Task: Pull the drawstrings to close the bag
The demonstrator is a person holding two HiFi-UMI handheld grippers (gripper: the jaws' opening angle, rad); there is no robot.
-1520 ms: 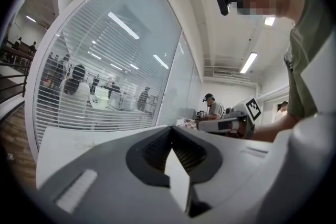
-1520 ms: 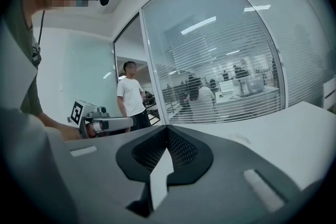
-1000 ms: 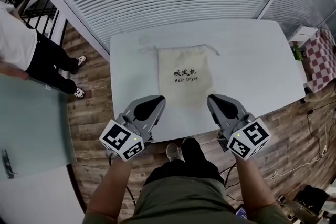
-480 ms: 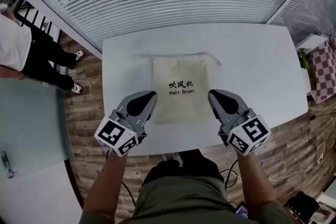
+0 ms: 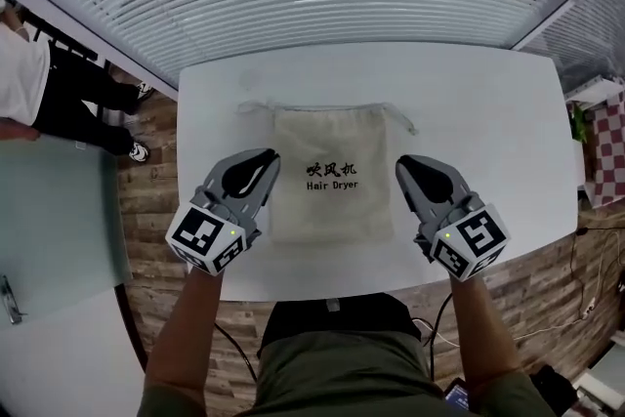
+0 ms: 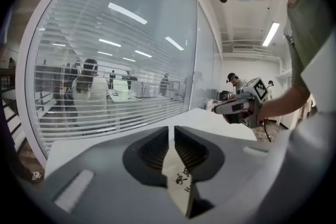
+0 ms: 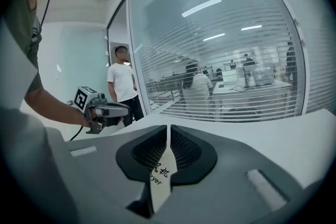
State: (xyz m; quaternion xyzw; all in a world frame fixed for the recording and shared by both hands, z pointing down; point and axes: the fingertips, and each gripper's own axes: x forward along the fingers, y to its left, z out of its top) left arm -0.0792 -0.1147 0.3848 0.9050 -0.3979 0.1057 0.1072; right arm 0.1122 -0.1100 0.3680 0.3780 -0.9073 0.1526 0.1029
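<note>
Dead centre on the table [image 5: 488, 112], the bag [image 5: 332, 210] lies flat, its drawstrings [image 5: 402, 120] untouched up top. My left claw [image 5: 266, 157] is opening, empty; my right claw [image 5: 404, 163] is pinched shut, empty. Nothing's started yet. Next I'd reach up-frame and grab them.
</note>
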